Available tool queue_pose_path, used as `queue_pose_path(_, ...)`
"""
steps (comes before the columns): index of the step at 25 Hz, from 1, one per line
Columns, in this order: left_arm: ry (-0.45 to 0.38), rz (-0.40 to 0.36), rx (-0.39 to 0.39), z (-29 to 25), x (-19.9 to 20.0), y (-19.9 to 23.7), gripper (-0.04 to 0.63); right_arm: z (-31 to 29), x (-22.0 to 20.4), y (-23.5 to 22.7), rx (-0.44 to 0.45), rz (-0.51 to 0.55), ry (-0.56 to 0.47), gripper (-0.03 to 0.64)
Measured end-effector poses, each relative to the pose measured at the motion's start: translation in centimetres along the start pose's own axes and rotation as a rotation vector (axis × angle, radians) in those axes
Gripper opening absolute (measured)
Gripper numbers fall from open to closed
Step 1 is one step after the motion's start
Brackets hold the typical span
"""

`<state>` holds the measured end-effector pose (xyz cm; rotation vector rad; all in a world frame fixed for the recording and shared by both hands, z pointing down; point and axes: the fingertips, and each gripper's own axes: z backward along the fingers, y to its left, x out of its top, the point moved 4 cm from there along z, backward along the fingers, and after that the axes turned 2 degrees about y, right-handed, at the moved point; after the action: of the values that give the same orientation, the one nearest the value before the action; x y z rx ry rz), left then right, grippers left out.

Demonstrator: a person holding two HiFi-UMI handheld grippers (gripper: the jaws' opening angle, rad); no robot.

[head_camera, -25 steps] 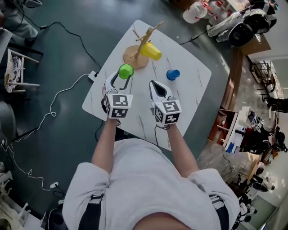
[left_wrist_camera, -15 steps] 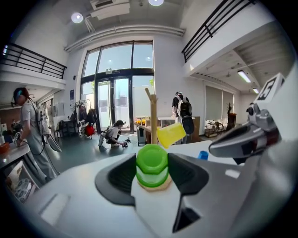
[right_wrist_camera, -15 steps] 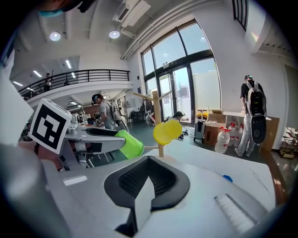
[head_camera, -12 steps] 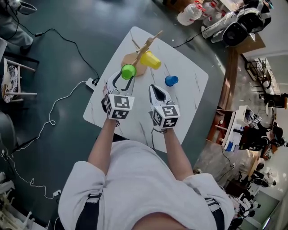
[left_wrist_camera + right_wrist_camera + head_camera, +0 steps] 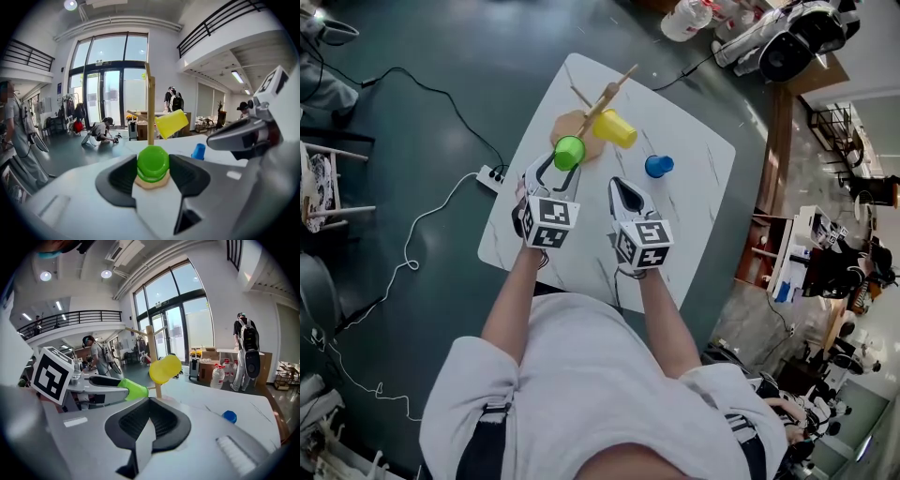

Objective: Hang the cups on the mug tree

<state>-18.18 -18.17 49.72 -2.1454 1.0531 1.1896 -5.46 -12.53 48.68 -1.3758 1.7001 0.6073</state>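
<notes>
My left gripper [image 5: 558, 161] is shut on a green cup [image 5: 569, 151], which I hold just in front of the wooden mug tree [image 5: 598, 108] at the far end of the white table [image 5: 684, 211]. In the left gripper view the green cup [image 5: 152, 163] sits between the two pads, bottom toward the camera, with the tree's post [image 5: 150, 111] right behind it. A yellow cup [image 5: 615, 128] hangs on the tree. A blue cup [image 5: 658, 166] stands on the table to the right. My right gripper [image 5: 620, 187] is shut and holds nothing, beside the left one.
The tree's round base [image 5: 574, 125] lies near the table's left far edge. Cables and a power strip [image 5: 490, 174] lie on the dark floor to the left. Shelves and clutter [image 5: 806, 258] stand to the right of the table.
Both grippers have moved forward a little toward the mug tree; the green cup is now closer to the tree's base. The jaws of both look unchanged.
</notes>
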Motion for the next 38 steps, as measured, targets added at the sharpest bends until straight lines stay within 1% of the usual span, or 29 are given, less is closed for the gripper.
queue_pose_path(11,0.022,-0.012,-0.066,-2.2,-0.4,0.3,0.212,-0.7,0.1,-0.3,-0.059,-0.036,0.002,0.0)
queue_pose_path(19,0.036,-0.024,-0.093,-3.4,-0.5,0.6,0.212,-0.9,-0.1,-1.0,-0.098,-0.066,0.011,0.0)
queue_pose_path(24,0.068,-0.015,-0.113,-4.3,-1.2,0.3,0.212,-0.8,-0.2,-1.0,-0.11,-0.071,0.01,0.0)
queue_pose_path(29,0.06,-0.028,-0.12,-4.6,-1.0,-0.5,0.212,0.1,-0.1,-1.5,-0.13,-0.069,0.013,0.0)
queue_pose_path(30,0.063,-0.022,-0.132,-4.7,-1.1,-0.7,0.217,0.3,0.0,-1.6,-0.132,-0.07,0.012,0.0)
queue_pose_path(32,0.073,-0.007,-0.152,-4.8,-1.1,-1.0,0.278,0.7,0.2,-1.7,-0.136,-0.071,0.01,0.0)
queue_pose_path(33,0.076,-0.005,-0.153,-4.7,-1.0,-1.0,0.298,0.9,0.4,-1.8,-0.138,-0.068,0.01,0.0)
queue_pose_path(36,0.079,-0.023,-0.126,-3.9,-0.8,-1.0,0.319,1.7,0.5,-1.9,-0.137,-0.061,0.01,0.0)
queue_pose_path(38,0.087,-0.024,-0.11,-3.2,-0.9,-1.0,0.321,2.1,0.3,-2.0,-0.127,-0.06,0.012,0.0)
